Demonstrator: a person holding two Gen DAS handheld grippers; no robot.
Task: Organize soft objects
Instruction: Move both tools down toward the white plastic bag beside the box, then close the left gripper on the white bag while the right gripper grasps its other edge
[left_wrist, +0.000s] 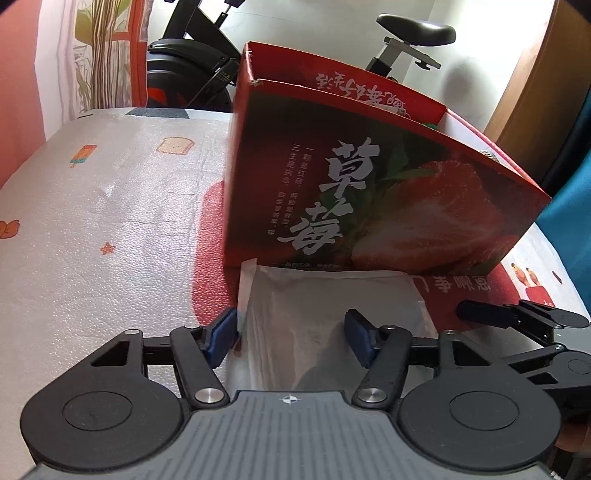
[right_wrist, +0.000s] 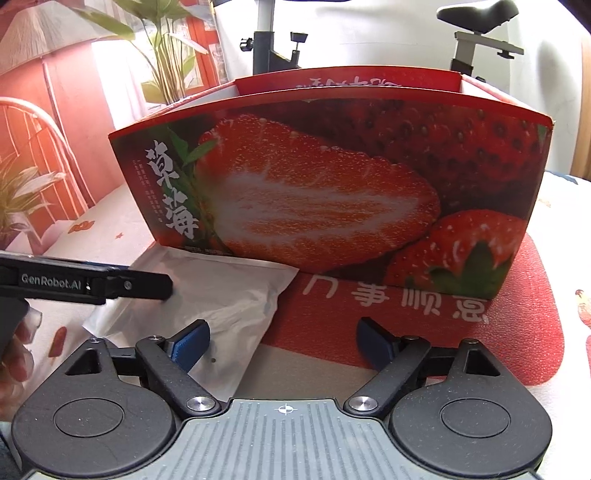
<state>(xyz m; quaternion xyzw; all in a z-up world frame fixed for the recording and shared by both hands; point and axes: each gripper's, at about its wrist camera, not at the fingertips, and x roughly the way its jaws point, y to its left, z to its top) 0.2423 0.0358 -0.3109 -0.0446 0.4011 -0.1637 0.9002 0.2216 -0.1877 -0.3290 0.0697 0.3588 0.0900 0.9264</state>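
A white soft plastic pouch (left_wrist: 332, 314) lies flat on the table, touching the front of the strawberry-printed red carton (left_wrist: 388, 206). My left gripper (left_wrist: 291, 338) is low over the pouch's left half. Its left pad (left_wrist: 223, 334) is at the pouch's edge flap and the other rests above the film, with no clear squeeze. The carton (right_wrist: 332, 192) is open at the top. My right gripper (right_wrist: 282, 347) stands open. One finger hangs over the near right corner of the pouch (right_wrist: 221, 295), the other over the red foam mat (right_wrist: 517, 332). Nothing is between its fingers.
The table has a silvery foam cover (left_wrist: 110, 221) with cartoon prints. An exercise bike (left_wrist: 207, 66) stands behind the carton. A plant and a red chair (right_wrist: 33, 147) are at the left. A hand (right_wrist: 14, 354) holds the left gripper's body (right_wrist: 92, 284).
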